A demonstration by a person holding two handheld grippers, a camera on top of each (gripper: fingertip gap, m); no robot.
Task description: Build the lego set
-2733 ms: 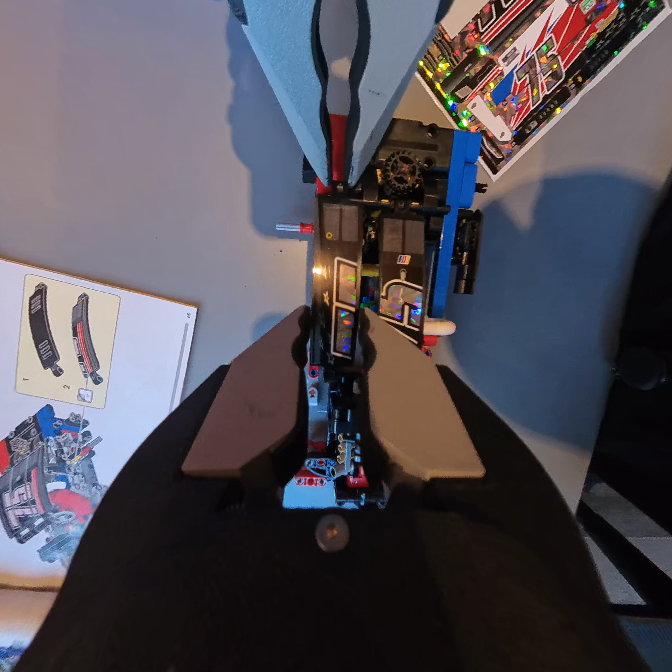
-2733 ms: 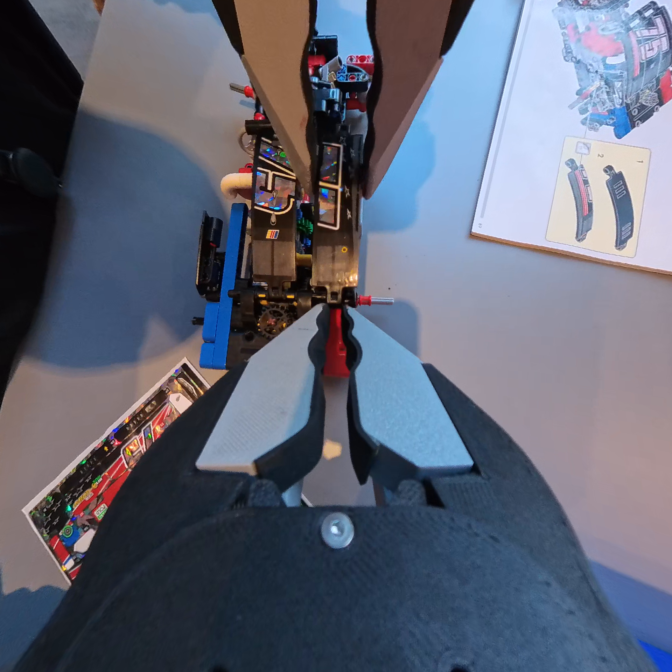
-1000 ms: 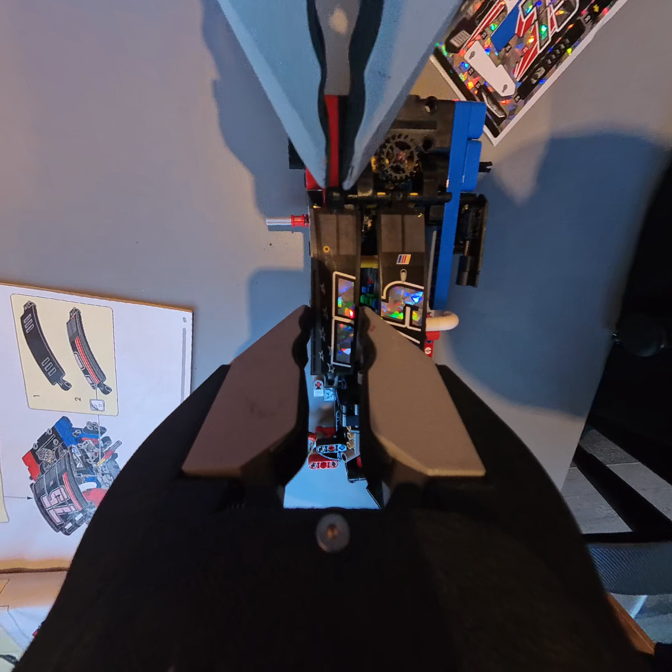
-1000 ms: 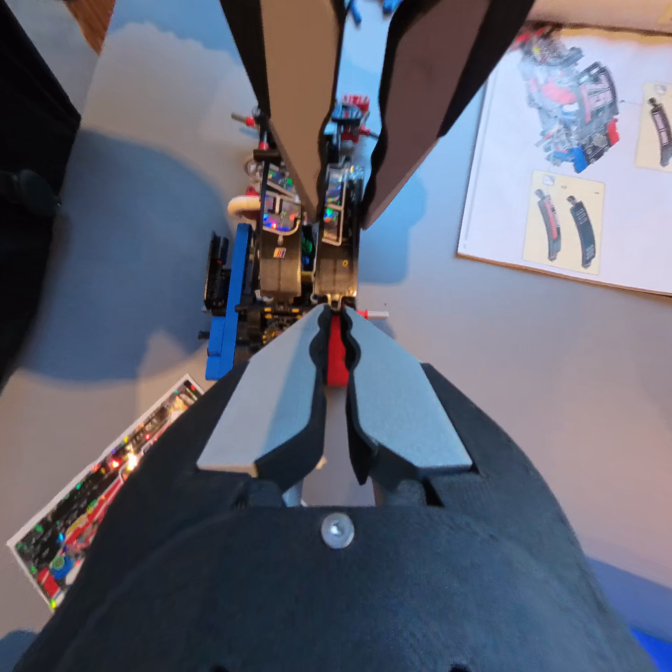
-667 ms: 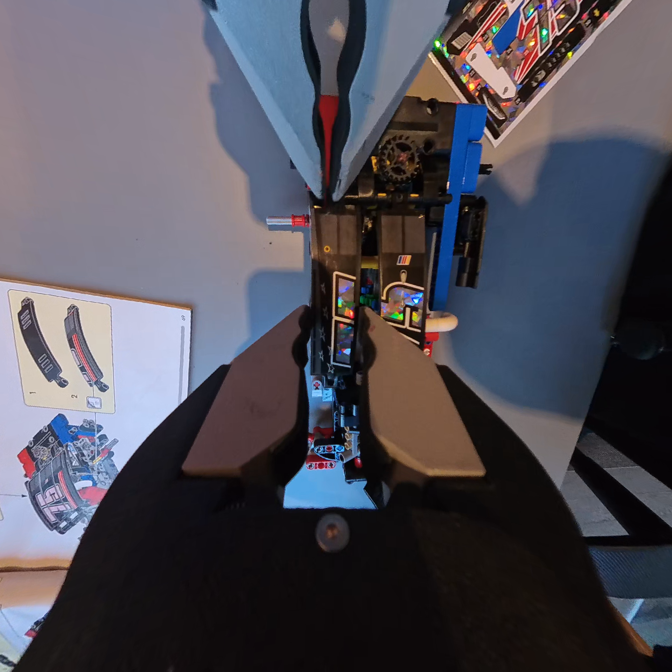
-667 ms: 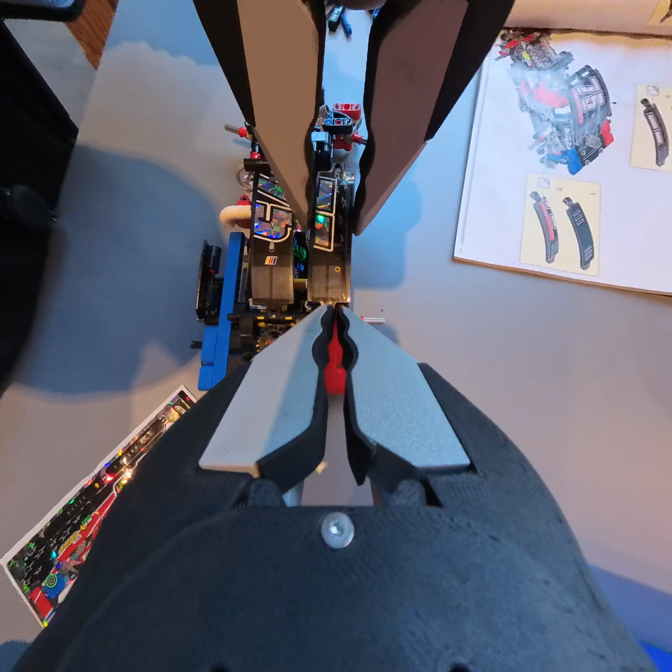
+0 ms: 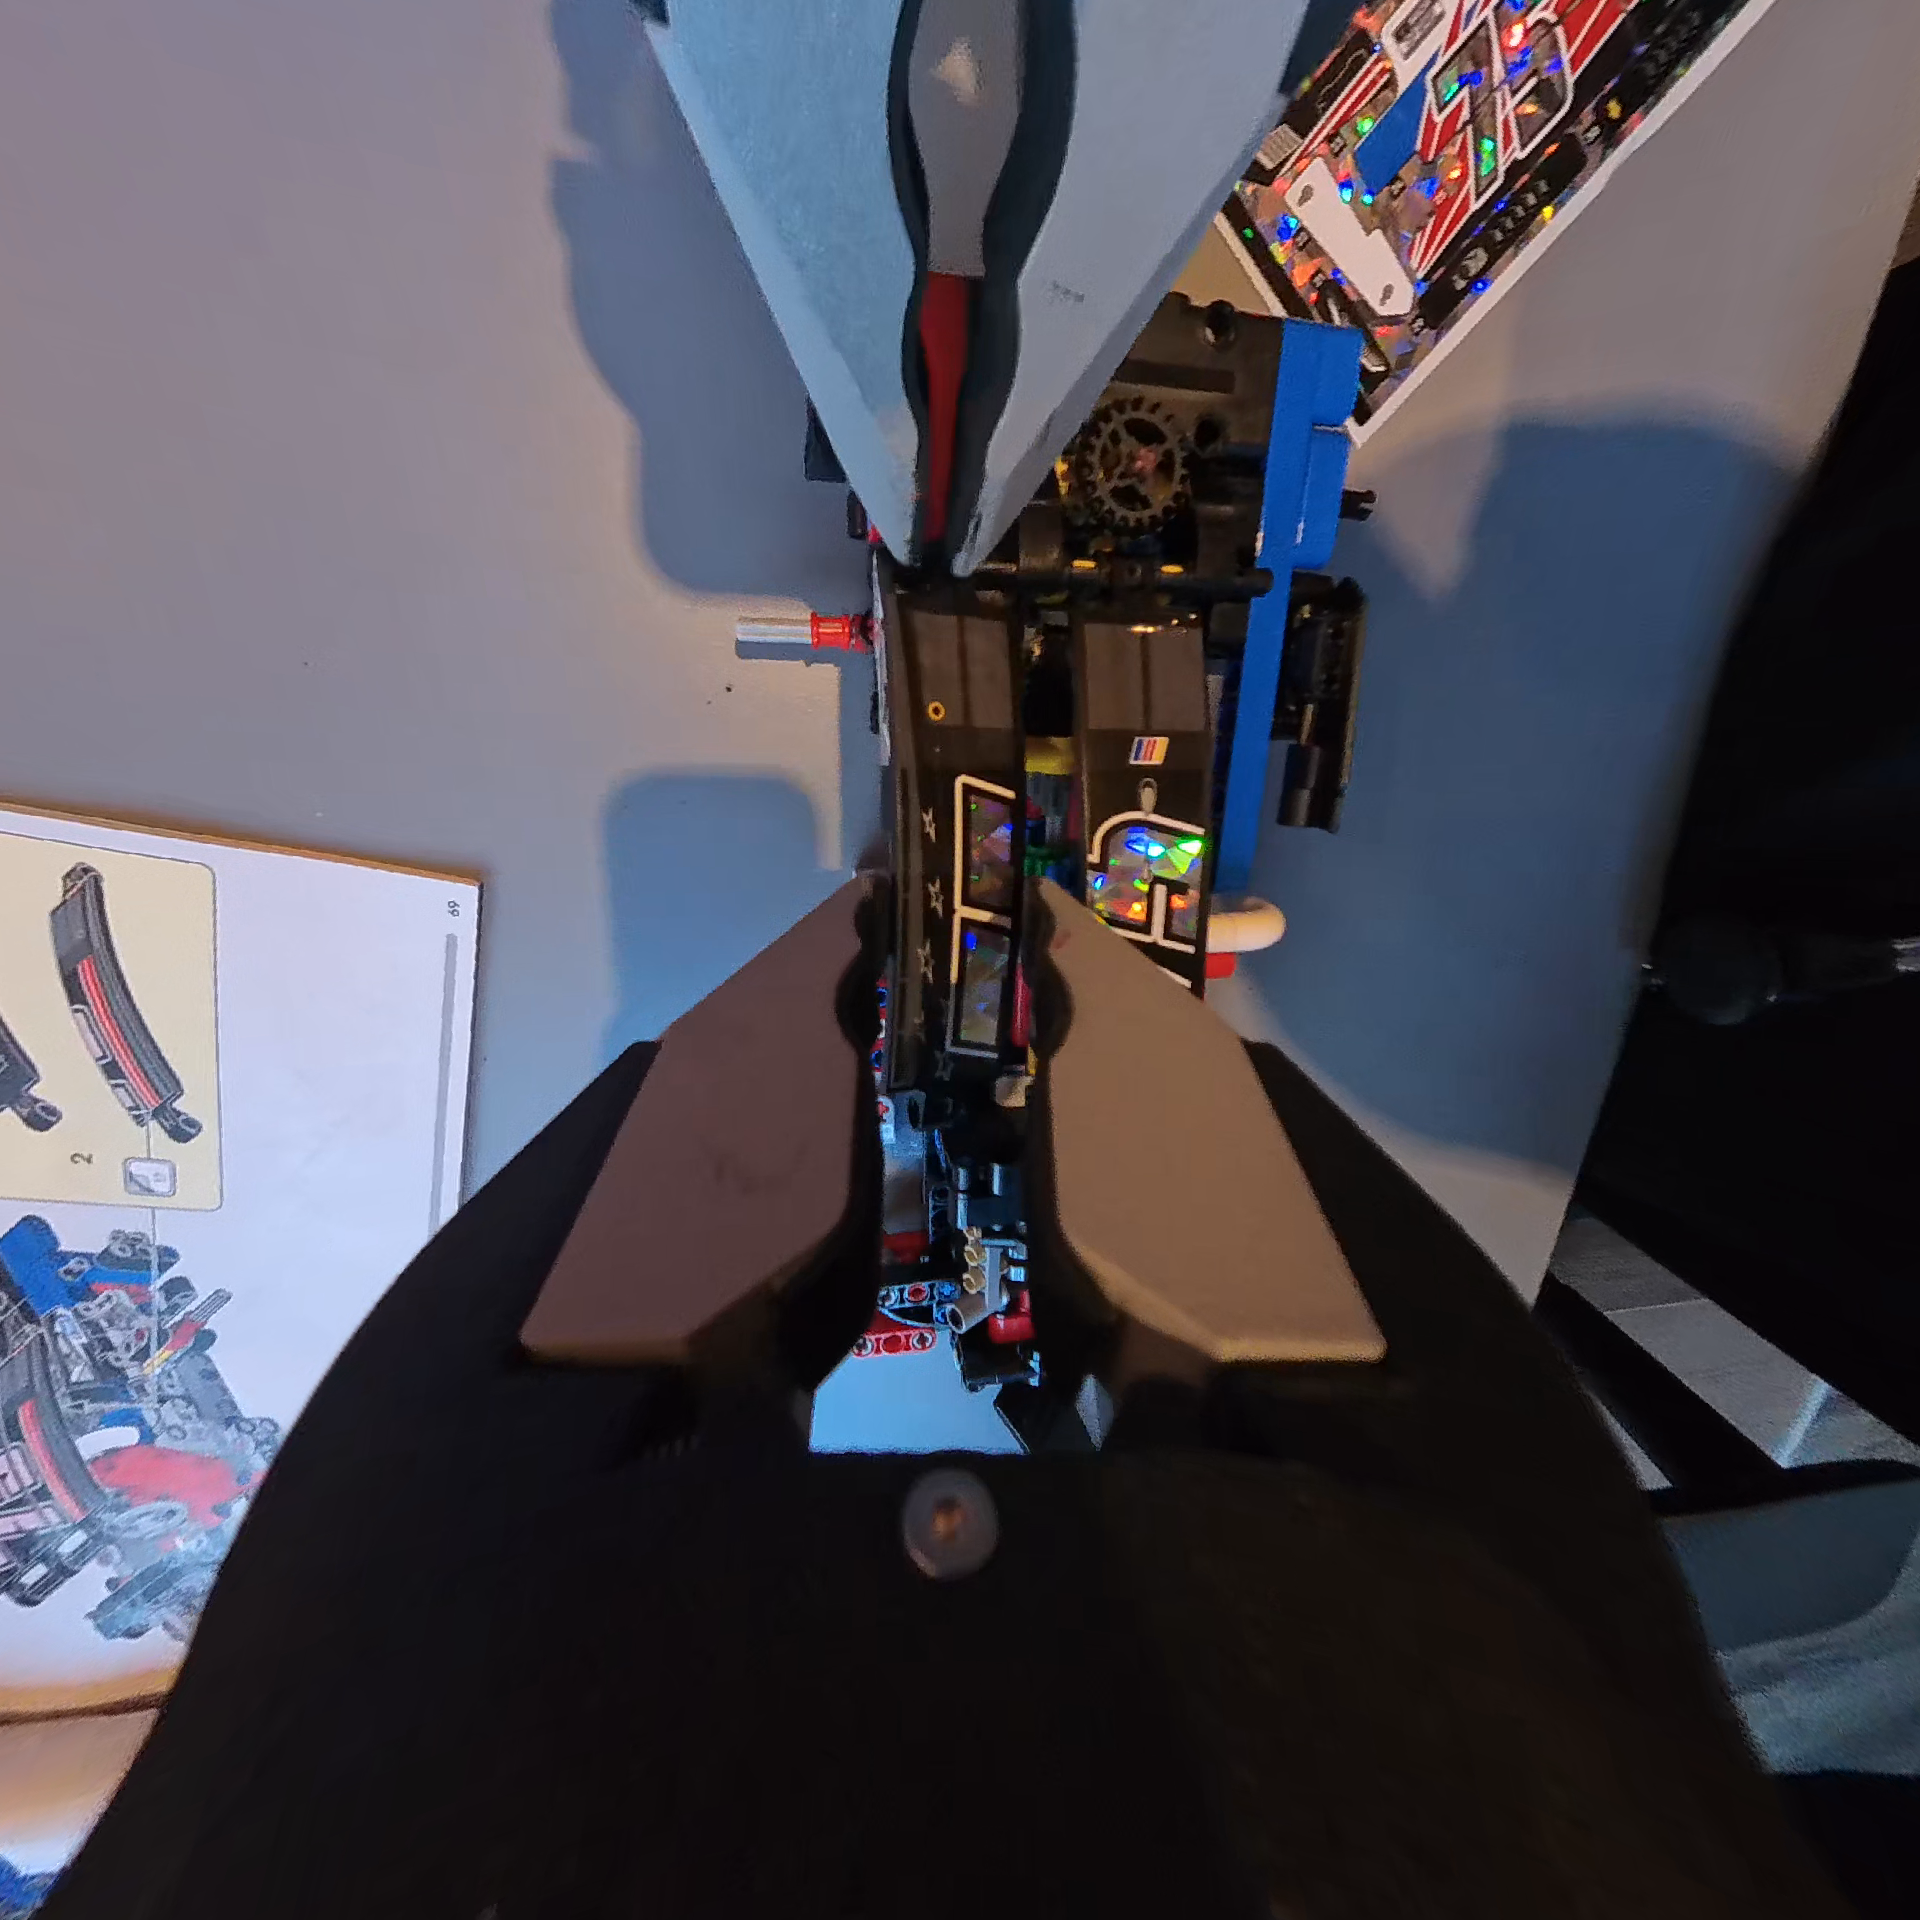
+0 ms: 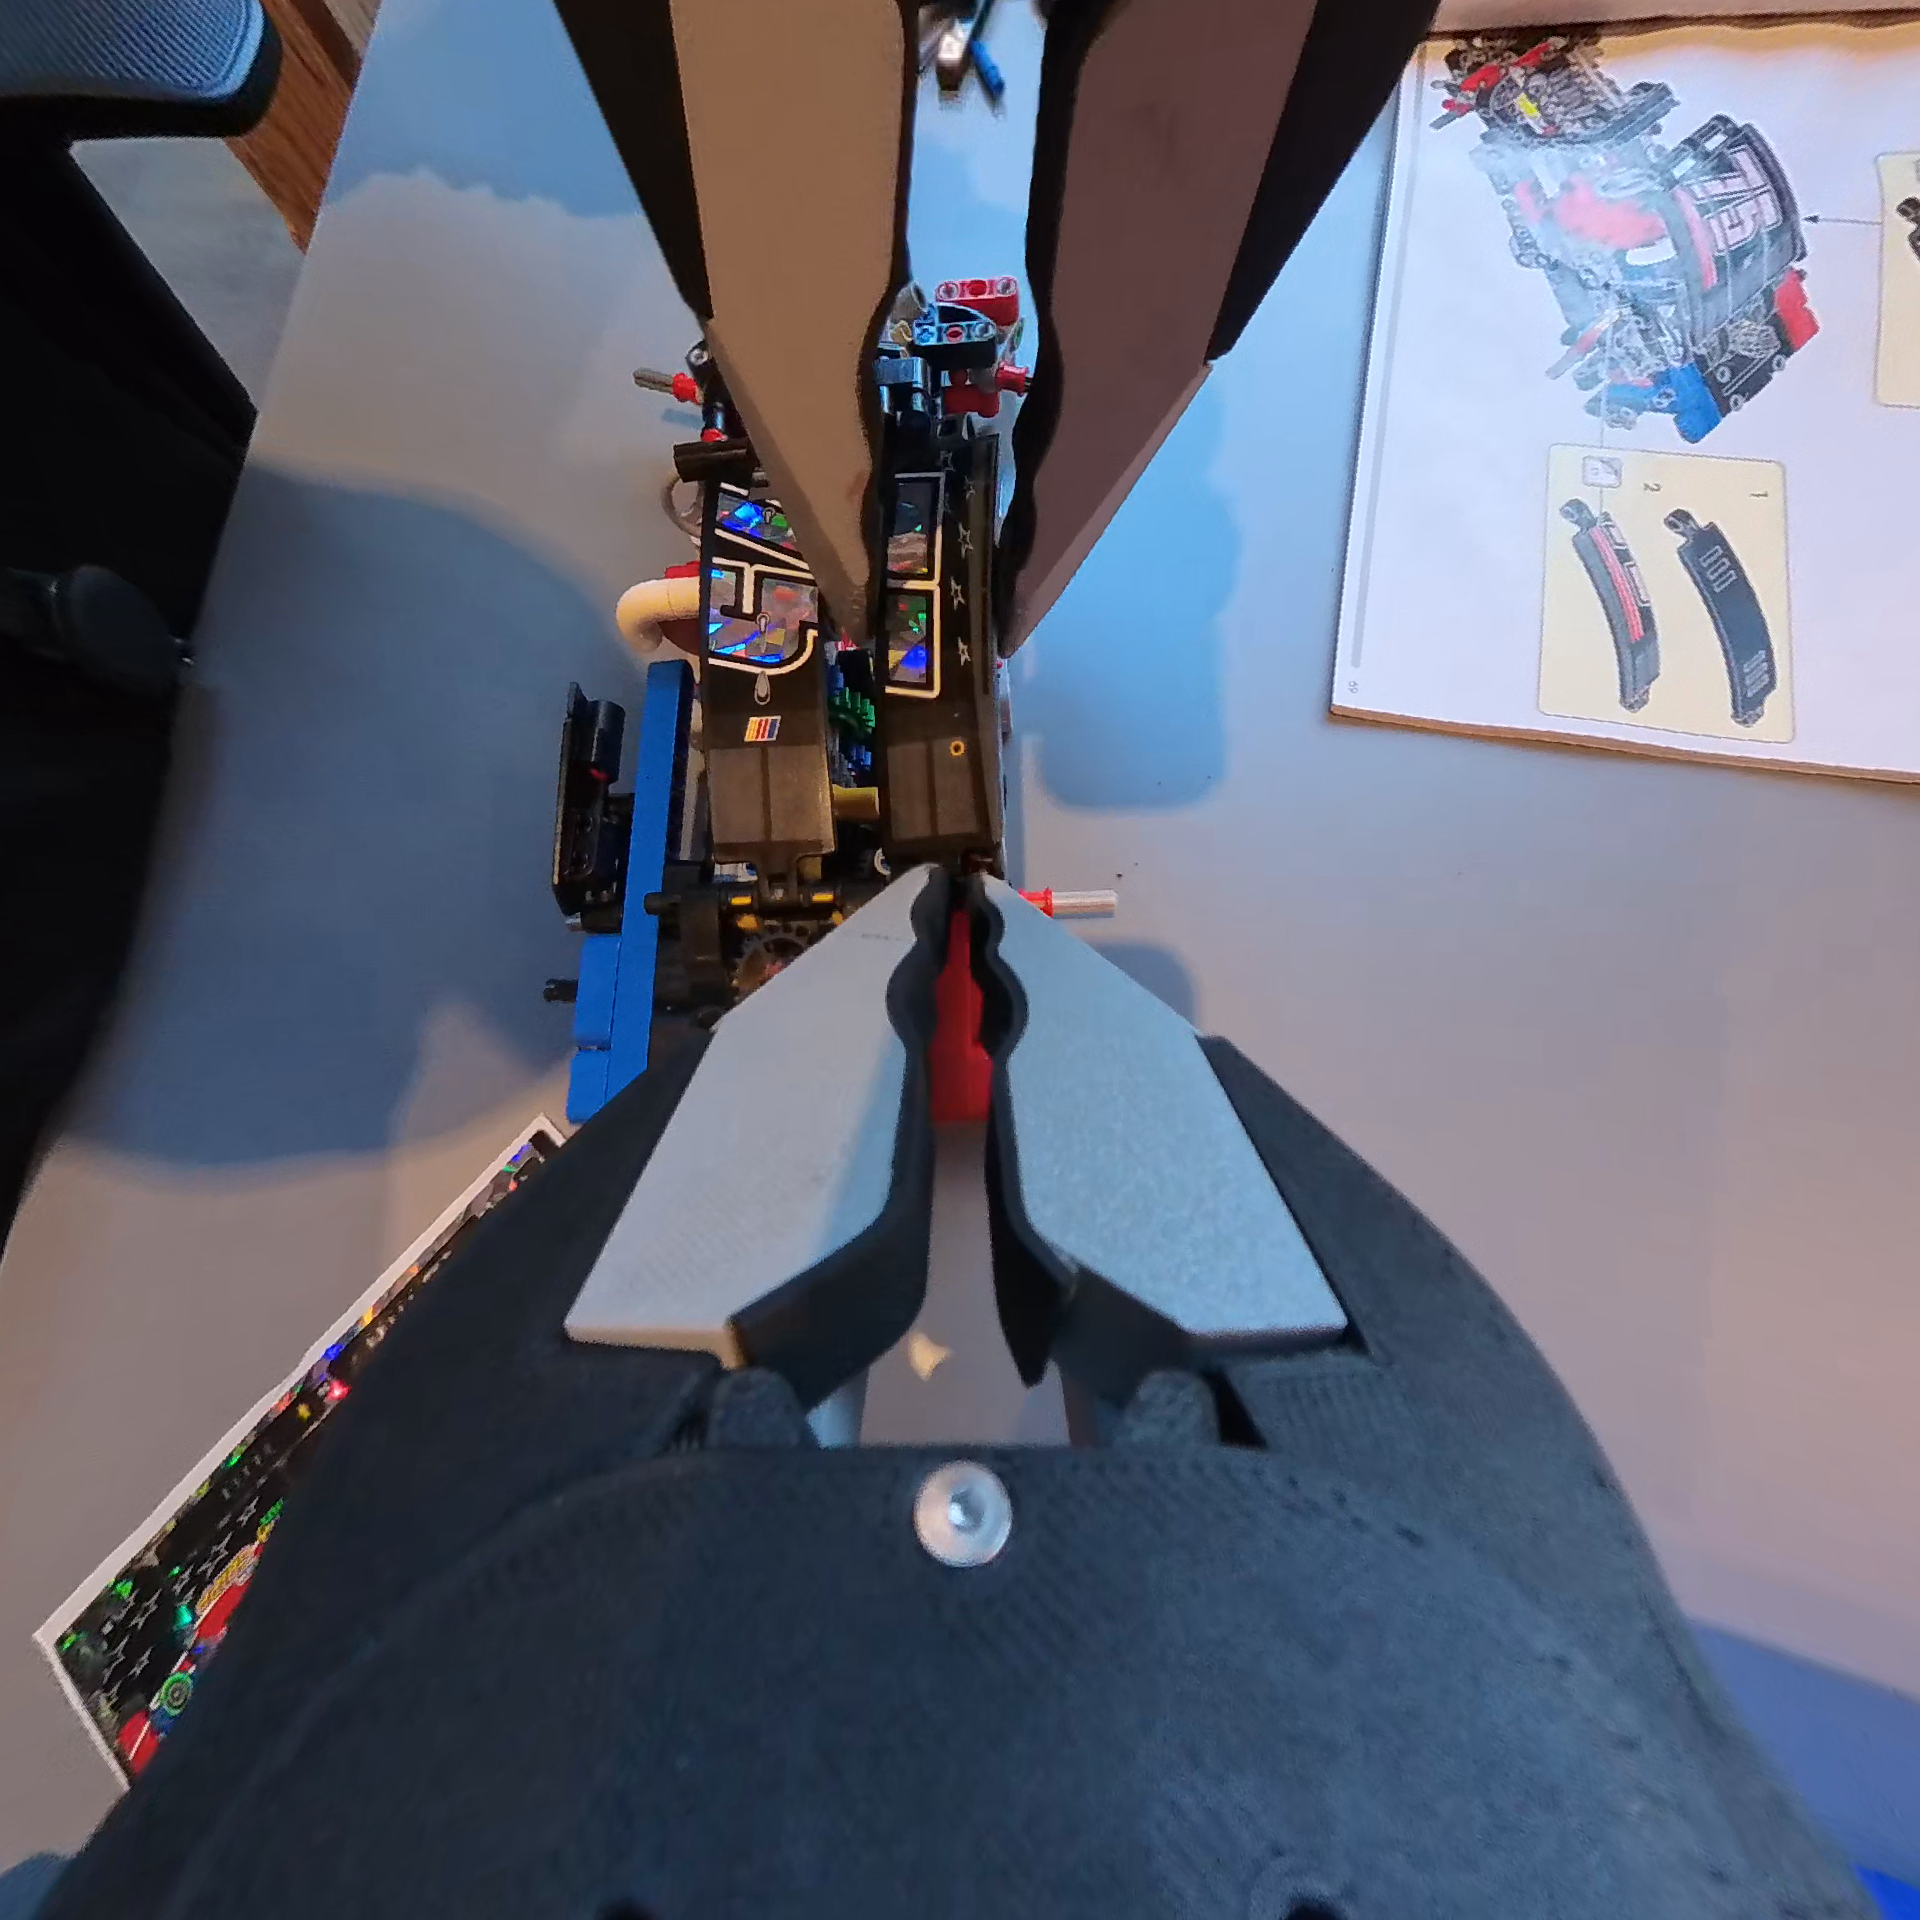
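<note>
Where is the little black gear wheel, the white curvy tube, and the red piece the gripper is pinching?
black gear (image 7: 1129, 464), left wrist view, on its toothed face.
white curved tube (image 8: 649, 606), right wrist view, on its bend.
red piece (image 8: 958, 1049), right wrist view, on the part showing between the fingers of the right gripper (image 8: 948, 883).

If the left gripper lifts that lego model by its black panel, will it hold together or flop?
Probably stiff but fragile: the lego model is many clipped pieces, so the black panel in the left gripper might pop off. It looks lopsided, with the blue side overhanging, so it may twist.
</note>
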